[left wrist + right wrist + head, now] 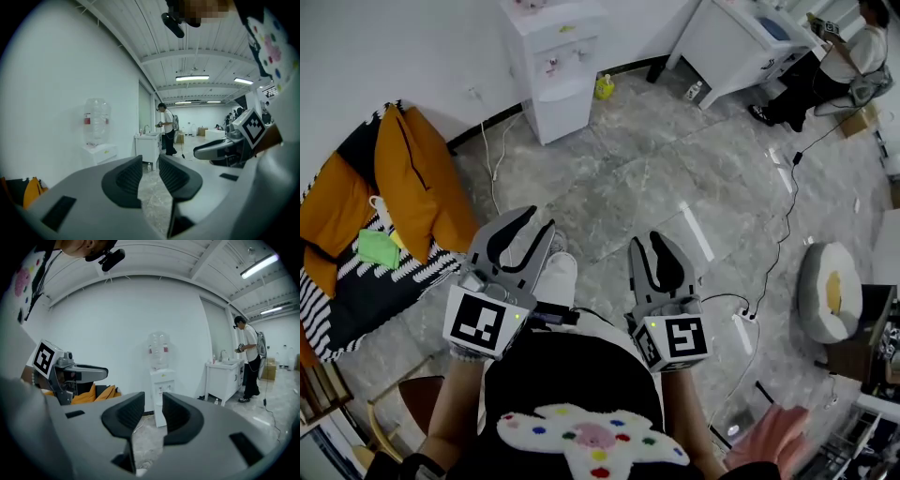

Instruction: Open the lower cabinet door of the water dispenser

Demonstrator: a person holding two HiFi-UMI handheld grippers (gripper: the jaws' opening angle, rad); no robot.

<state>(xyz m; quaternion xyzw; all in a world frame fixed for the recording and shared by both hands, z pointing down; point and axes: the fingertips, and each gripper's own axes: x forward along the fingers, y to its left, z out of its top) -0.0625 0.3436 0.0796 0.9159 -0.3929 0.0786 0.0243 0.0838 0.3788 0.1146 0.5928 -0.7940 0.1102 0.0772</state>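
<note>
Starting at the left edge of the head view, you have an orange and black striped cushioned seat [389, 202] against the white wall. Just right of it, at lower centre-left, your left gripper [540, 223] points up the frame. Its grey fingers stand a little apart with only grey marble floor [656, 178] showing between them, so it grips nothing.

Near the top of the frame, slightly left of centre, the tall white water dispenser [555, 56] stands against the wall, well apart from both grippers. Its lower cabinet door [562, 112] faces you and looks shut. A small yellow-green bottle [605, 87] sits on the floor just right of its base.

At lower centre-right, your right gripper [649, 242] also points up the frame. Its fingers are parted by a narrow gap and hold nothing; its own view lines that gap up with the dispenser.

At upper right stands a white sink cabinet [727, 42], with a person [830, 61] beside it.
</note>
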